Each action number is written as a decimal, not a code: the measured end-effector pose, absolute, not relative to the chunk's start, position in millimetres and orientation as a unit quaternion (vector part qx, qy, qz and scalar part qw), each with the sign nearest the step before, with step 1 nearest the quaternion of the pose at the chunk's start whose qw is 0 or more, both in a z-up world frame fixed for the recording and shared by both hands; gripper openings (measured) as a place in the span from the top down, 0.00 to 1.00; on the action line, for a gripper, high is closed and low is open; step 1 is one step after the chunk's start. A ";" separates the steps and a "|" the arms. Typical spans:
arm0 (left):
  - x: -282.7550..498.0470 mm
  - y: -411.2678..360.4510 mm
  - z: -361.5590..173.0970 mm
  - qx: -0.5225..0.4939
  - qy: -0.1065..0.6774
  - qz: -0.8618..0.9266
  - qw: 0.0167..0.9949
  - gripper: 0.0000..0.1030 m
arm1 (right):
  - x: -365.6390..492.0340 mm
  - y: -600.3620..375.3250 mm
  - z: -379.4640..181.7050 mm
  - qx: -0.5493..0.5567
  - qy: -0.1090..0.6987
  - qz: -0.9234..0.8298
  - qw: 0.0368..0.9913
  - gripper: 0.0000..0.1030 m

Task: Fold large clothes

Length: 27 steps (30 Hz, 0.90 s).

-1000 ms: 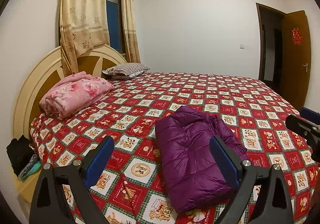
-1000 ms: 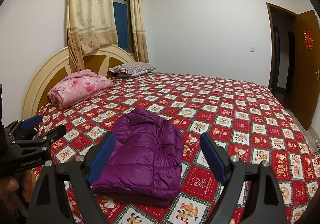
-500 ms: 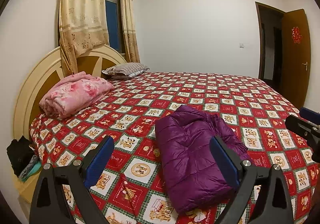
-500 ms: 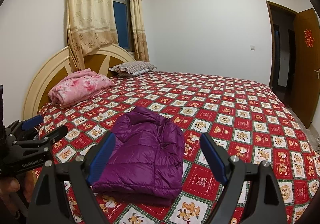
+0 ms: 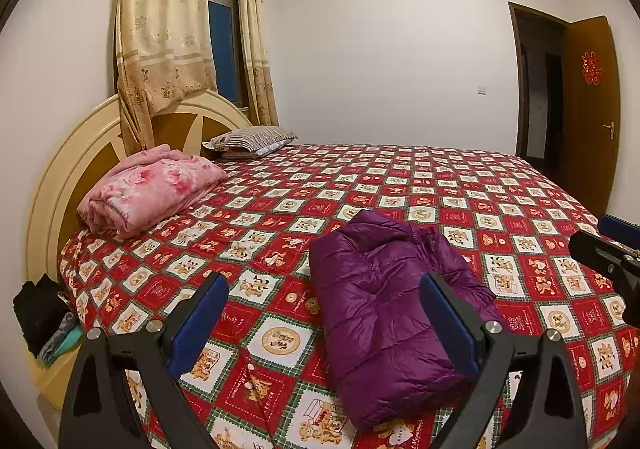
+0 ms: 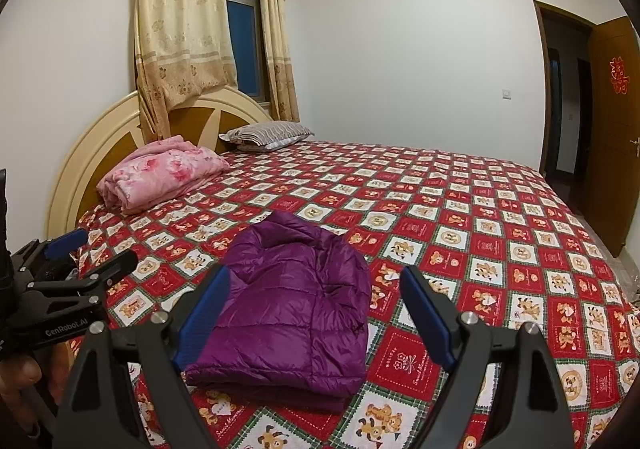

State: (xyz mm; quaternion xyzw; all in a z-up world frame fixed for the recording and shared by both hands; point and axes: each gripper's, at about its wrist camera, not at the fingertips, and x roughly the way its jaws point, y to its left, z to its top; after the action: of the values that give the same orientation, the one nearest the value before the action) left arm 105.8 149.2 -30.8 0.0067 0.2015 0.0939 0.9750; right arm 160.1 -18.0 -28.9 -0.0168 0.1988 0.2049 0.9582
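Nothing is being gripped: the left tongs [image 5: 322, 313] and the right tongs [image 6: 316, 307] are being held wide open and empty above the near edge of the bed [image 6: 500, 209]. Just beyond them the purple puffer jacket [image 6: 292, 309] is lying already folded into a compact, glossy, quilted bundle — so the folding is judged to be done, or nearly; at most a light pat is being called for next. Farther back, a soft pink blanket [image 5: 148, 185] is resting by the curved headboard [image 5: 64, 169].
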 end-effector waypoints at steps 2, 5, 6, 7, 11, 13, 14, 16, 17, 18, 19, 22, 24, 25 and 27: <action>106.0 149.2 -31.0 0.007 0.202 0.096 0.975 0.06 | 160.6 -18.7 -28.6 -0.017 0.199 0.206 0.958 0.14; 106.0 151.8 -31.9 0.007 0.201 0.092 0.975 0.06 | 159.3 -17.9 -29.3 -0.017 0.198 0.205 0.958 0.14; 106.1 152.0 -31.7 0.007 0.201 0.092 0.975 0.06 | 160.8 -19.0 -28.4 -0.016 0.199 0.205 0.958 0.14; 106.2 152.7 -31.4 0.007 0.201 0.091 0.975 0.06 | 160.9 -19.2 -28.4 -0.017 0.199 0.205 0.958 0.14; 106.6 153.5 -31.6 0.007 0.203 0.096 0.975 0.06 | 161.0 -19.6 -28.2 -0.016 0.199 0.206 0.958 0.14; 108.0 154.8 -31.2 0.005 0.207 0.089 0.974 0.06 | 160.4 -18.3 -28.6 -0.016 0.198 0.206 0.958 0.14; 108.4 154.5 -30.6 0.006 0.206 0.090 0.974 0.06 | 161.2 -17.5 -28.4 -0.016 0.197 0.206 0.958 0.14; 107.6 155.4 -29.3 0.007 0.203 0.094 0.975 0.06 | 160.8 -15.9 -27.7 -0.017 0.196 0.206 0.959 0.14; 106.8 155.9 -28.6 0.004 0.201 0.090 0.975 0.06 | 161.1 -15.8 -26.9 -0.017 0.195 0.206 0.959 0.14; 106.6 155.8 -27.7 0.002 0.200 0.088 0.976 0.06 | 160.5 -14.8 -26.5 -0.017 0.194 0.206 0.959 0.14; 106.3 156.5 -27.0 0.000 0.198 0.086 0.976 0.06 | 159.5 -13.7 -26.1 -0.017 0.193 0.206 0.959 0.14; 106.5 156.6 -25.2 0.000 0.195 0.087 0.977 0.06 | 159.7 -14.2 -23.3 -0.016 0.190 0.207 0.960 0.14; 107.0 156.9 -25.0 0.001 0.196 0.088 0.977 0.06 | 160.4 -14.4 -22.7 -0.016 0.190 0.208 0.959 0.14; 106.8 156.7 -25.0 0.001 0.195 0.088 0.977 0.06 | 160.6 -14.3 -22.5 -0.017 0.190 0.208 0.959 0.14; 107.1 157.0 -25.0 0.001 0.194 0.087 0.977 0.06 | 160.3 -13.4 -22.3 -0.018 0.190 0.208 0.959 0.14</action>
State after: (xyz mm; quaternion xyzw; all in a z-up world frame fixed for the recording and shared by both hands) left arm 107.1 157.0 -25.0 0.0010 0.1941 0.0873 0.9771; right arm 160.3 -13.4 -22.3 -0.0177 0.1900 0.2085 0.9592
